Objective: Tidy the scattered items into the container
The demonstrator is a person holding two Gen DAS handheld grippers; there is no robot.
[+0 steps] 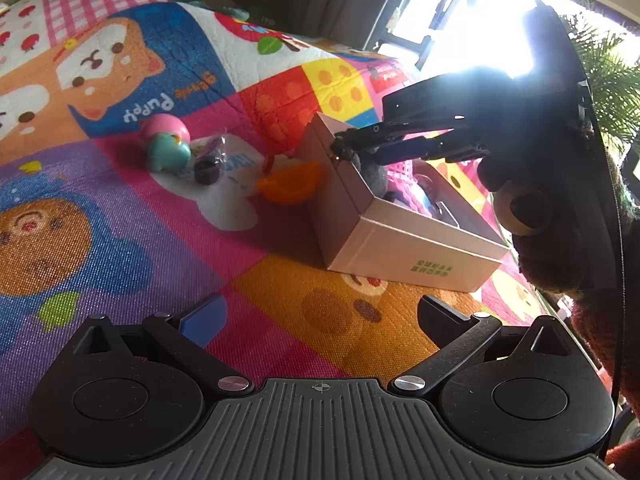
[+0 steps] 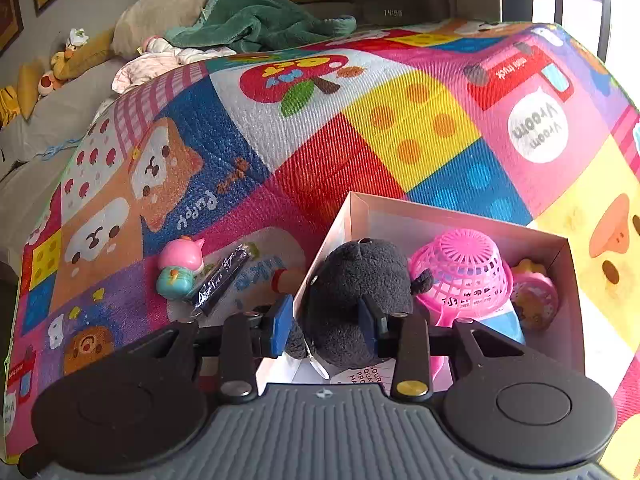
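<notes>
A cardboard box (image 1: pixel 404 248) (image 2: pixel 560 264) stands on the colourful play mat. My right gripper (image 2: pixel 326 326) is above the box's left corner, its fingers around a black plush toy (image 2: pixel 360 288) that is inside the box; it also shows in the left wrist view (image 1: pixel 348 152). The box also holds a pink plastic basket (image 2: pixel 464 276) and a round pink toy (image 2: pixel 536 300). On the mat left of the box lie a pink and teal toy (image 1: pixel 166 146) (image 2: pixel 178 268), a dark item in a clear bag (image 1: pixel 208 164) (image 2: pixel 222 280) and an orange bowl (image 1: pixel 290 184). My left gripper (image 1: pixel 320 320) is open and empty over the mat.
A sofa with a green blanket (image 2: pixel 260 20), cushions and soft toys stands beyond the mat's far edge. A bright window and a green plant (image 1: pixel 612 76) are at the right. A brown plush shape (image 1: pixel 560 220) shows by the right gripper's body.
</notes>
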